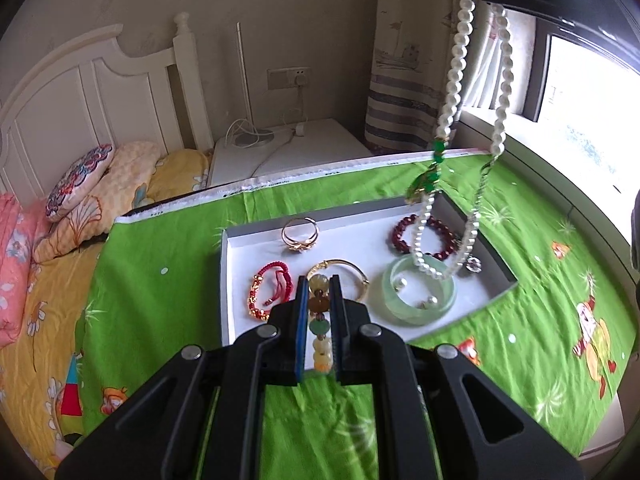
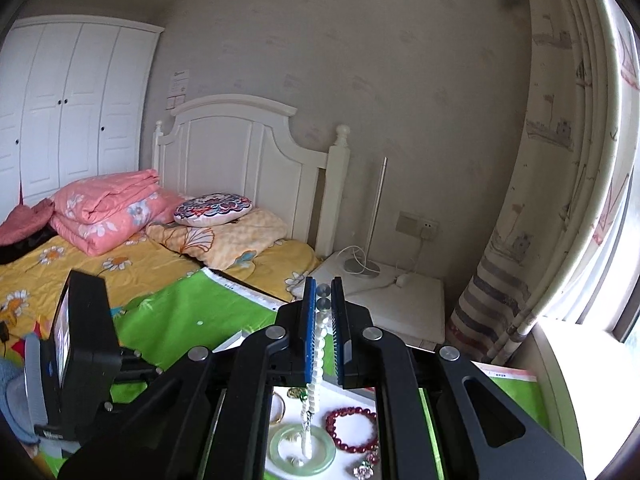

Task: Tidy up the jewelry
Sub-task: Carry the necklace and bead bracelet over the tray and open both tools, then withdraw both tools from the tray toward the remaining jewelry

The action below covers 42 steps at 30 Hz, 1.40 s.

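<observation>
A white tray (image 1: pixel 240 276) lies on a green cloth (image 1: pixel 160 264). In it are a gold ring (image 1: pixel 301 234), a red cord bracelet (image 1: pixel 266 294), a gold bangle (image 1: pixel 352 270), a dark red bead bracelet (image 1: pixel 404 236) and a pale green jade bangle (image 1: pixel 416 308). My left gripper (image 1: pixel 319 280) is shut on a yellow and green bead bracelet (image 1: pixel 320 344) over the tray's front edge. My right gripper (image 2: pixel 322 280) is shut on a white pearl necklace (image 2: pixel 320 344) held high; the necklace (image 1: pixel 458 68) hangs down into the jade bangle (image 2: pixel 280 456).
A bed with yellow sheet (image 2: pixel 80 268), pink quilt (image 2: pixel 108 208) and pillows (image 2: pixel 214 208) lies to the left. A white nightstand (image 2: pixel 400 292) with a lamp and cables stands behind the table. A curtain (image 2: pixel 560 200) and window are on the right.
</observation>
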Motion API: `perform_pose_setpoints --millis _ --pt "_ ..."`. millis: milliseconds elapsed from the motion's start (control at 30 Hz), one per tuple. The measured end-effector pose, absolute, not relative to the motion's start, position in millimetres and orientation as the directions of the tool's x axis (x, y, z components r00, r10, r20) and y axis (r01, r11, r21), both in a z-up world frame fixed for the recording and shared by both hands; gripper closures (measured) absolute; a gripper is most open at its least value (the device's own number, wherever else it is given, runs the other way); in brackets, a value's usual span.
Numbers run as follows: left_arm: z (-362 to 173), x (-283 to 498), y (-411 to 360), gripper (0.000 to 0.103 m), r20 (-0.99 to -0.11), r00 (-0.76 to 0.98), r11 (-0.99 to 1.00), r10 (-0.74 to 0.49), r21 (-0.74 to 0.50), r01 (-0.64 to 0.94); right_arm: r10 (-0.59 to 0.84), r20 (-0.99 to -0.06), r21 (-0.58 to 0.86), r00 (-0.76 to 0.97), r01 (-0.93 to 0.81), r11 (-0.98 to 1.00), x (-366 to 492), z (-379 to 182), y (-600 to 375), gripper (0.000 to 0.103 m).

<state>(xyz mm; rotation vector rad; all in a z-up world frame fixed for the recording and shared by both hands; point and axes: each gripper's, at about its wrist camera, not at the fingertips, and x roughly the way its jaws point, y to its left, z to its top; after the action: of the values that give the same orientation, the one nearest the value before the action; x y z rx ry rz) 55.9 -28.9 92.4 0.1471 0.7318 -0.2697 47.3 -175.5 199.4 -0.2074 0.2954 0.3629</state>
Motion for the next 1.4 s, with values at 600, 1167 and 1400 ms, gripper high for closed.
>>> perform_pose_setpoints --millis 600,1167,1400 --pt "66 94 -14 0.094 -0.703 0.698 0.980 -0.138 0.005 0.199 0.294 -0.404 -0.094 0.867 -0.359 0.929 112 176 -163 0.095" --pt "32 111 -8 0.063 -0.738 0.663 0.987 -0.126 -0.027 0.158 0.228 -0.691 -0.032 0.686 -0.344 0.938 149 35 -196 0.093" --pt "35 95 11 0.017 -0.712 0.687 0.989 -0.146 -0.086 0.121 0.338 -0.659 0.157 0.671 -0.316 0.935 124 30 -231 0.034"
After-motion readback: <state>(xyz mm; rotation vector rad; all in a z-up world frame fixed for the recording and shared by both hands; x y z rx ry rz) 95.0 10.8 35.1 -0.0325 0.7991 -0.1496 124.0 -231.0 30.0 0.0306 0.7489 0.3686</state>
